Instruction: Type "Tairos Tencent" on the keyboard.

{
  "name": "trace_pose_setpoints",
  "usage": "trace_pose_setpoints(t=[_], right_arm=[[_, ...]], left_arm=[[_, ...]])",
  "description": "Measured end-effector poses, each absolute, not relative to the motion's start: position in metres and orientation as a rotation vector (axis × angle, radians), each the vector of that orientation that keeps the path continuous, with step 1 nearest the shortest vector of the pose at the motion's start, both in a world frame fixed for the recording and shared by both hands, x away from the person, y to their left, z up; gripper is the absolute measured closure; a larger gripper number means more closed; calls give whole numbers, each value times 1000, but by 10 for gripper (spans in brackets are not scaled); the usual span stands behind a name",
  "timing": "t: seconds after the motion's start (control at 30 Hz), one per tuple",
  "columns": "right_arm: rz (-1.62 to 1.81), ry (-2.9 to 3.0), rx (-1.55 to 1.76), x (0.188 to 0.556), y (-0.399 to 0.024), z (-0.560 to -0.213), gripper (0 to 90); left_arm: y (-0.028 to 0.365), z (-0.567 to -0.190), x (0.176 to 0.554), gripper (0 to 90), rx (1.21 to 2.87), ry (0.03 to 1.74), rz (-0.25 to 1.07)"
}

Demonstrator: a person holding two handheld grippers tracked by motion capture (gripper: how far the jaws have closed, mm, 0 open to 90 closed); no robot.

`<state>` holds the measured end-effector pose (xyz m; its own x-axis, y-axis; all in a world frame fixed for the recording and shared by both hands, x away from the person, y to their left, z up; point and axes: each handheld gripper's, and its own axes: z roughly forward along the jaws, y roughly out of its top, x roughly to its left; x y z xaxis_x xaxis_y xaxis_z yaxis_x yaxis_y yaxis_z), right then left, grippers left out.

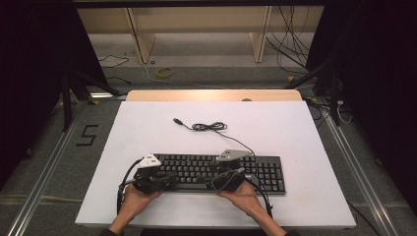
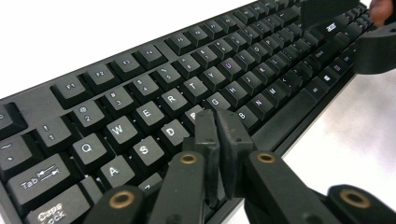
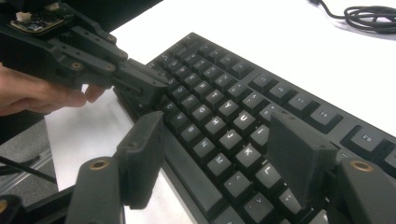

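A black keyboard lies across the near half of the white table, its cable running to a coil and a USB plug behind it. My left gripper hovers over the keyboard's left part. In the left gripper view its jaws are pressed together, shut on nothing, with their tips over the F and G keys. My right gripper is at the keyboard's middle, open. One finger is over the table in front, the other over the keys.
The two grippers point toward each other, a short gap apart; the left gripper and a hand show in the right gripper view. White table surface lies open behind and beside the keyboard. Dark floor, rails and loose cables surround the table.
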<state>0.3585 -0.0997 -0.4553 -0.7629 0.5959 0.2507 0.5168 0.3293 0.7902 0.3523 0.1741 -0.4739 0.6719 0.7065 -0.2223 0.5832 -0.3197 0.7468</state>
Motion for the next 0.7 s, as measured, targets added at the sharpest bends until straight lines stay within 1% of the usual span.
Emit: trace_pose_setpoints(t=[0.07,0.33,0.7], right_arm=[[1434,2489,1044,357,-102,-455,362],[1455,2477,1040,354,-111,-454,331],[1462,2467,1049,349,-119,-453,323]], left_arm=[[173,-475,353,888,2035,1000,182],[169,-476,356,890,2056,1003,172],[167,-480,358,890,2087,1029,154]])
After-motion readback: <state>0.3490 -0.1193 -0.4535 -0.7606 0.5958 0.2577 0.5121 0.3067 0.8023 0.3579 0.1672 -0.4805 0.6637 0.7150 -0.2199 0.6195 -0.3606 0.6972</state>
